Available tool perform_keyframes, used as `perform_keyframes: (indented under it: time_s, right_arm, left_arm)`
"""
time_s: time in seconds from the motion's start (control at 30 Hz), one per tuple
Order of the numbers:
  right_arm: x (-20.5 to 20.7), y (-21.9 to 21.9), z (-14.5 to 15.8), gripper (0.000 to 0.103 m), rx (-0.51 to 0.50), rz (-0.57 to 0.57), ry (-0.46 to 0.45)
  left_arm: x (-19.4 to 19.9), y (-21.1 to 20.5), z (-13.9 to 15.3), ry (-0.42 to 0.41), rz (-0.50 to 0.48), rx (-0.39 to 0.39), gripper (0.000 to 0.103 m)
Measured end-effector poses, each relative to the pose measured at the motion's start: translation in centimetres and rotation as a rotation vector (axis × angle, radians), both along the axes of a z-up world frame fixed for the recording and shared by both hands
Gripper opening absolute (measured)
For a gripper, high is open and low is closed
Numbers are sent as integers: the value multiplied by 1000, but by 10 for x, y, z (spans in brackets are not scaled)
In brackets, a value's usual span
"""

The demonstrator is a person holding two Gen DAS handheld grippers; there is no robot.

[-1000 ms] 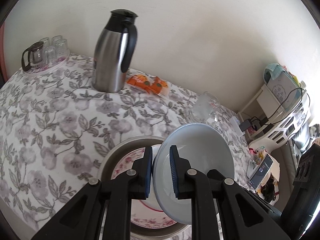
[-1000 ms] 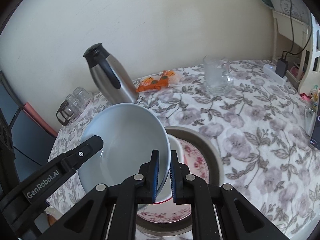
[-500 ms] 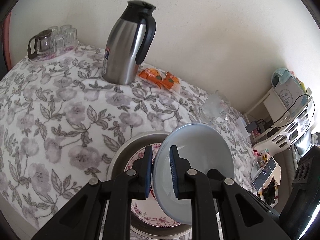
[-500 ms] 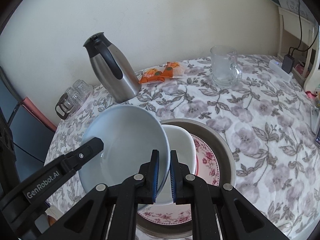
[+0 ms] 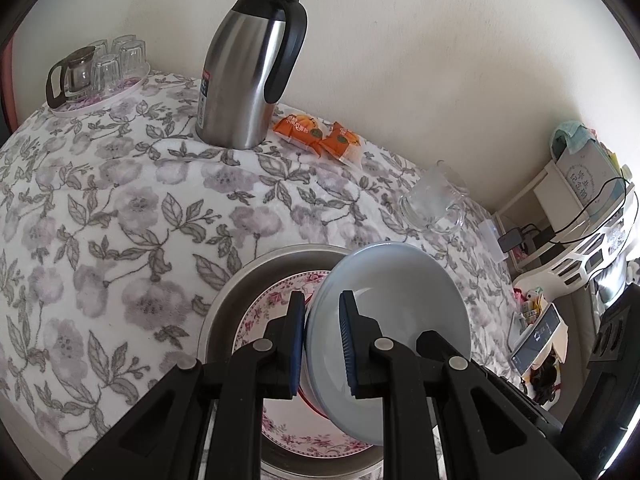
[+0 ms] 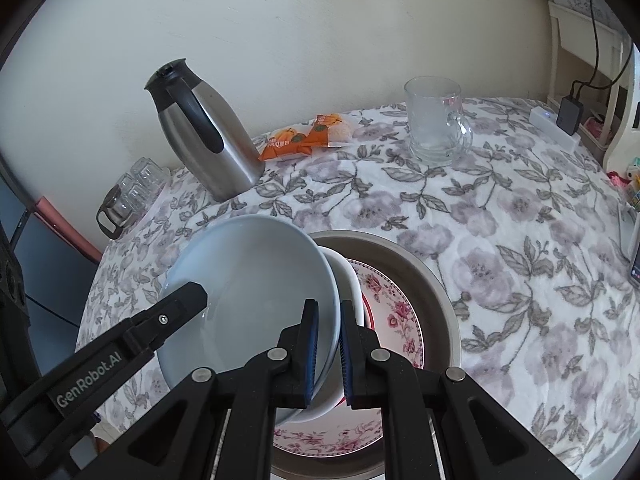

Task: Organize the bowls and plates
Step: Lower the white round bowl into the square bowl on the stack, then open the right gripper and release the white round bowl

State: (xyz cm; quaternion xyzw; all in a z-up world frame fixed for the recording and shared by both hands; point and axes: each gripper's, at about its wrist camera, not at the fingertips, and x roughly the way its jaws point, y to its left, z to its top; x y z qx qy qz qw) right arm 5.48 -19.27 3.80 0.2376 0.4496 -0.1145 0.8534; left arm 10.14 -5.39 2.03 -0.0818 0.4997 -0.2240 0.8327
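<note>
A pale blue bowl (image 5: pixel 400 300) (image 6: pixel 256 272) hangs tilted between both grippers, low over a metal basin (image 5: pixel 240 292) (image 6: pixel 432 280). My left gripper (image 5: pixel 322 320) is shut on the bowl's rim on one side. My right gripper (image 6: pixel 328 320) is shut on the opposite rim. One left finger (image 6: pixel 180 304) shows inside the bowl in the right wrist view. In the basin lies a floral plate (image 5: pixel 272 308) (image 6: pixel 392 308) with a white bowl (image 6: pixel 348 280) on it. The blue bowl leans close against this white bowl and hides most of it.
A steel thermos jug (image 5: pixel 248 72) (image 6: pixel 204 140) stands at the back of the floral tablecloth, with orange snack packets (image 5: pixel 320 136) beside it. A glass mug (image 6: pixel 434 120) is at the back right, a tray of glasses (image 5: pixel 96 72) at the far left. A white shelf (image 5: pixel 580 200) with cables stands past the table's right edge.
Both grippers have sunk toward the basin with the blue bowl held between them. The bowl now sits lower and closer over the white bowl. Both grips are unchanged.
</note>
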Motion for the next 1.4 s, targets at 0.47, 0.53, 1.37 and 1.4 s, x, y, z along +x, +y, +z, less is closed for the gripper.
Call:
perform_keyframes:
  time_s: [0.47, 0.53, 1.37, 1.4]
  right_arm:
    - [-1, -1, 4, 14, 10, 1, -13]
    - [-1, -1, 3, 14, 14, 2, -14]
    - [-11, -19, 9, 15, 33, -36, -45]
    - [-11, -19, 7, 15, 37, -35, -38]
  left_arm:
    - [3, 1, -4, 11, 21, -5, 13]
    - [3, 2, -5, 11, 26, -6, 12]
    - [2, 1, -2, -6, 25, -12, 10]
    - [2, 1, -3, -8, 26, -10, 10]
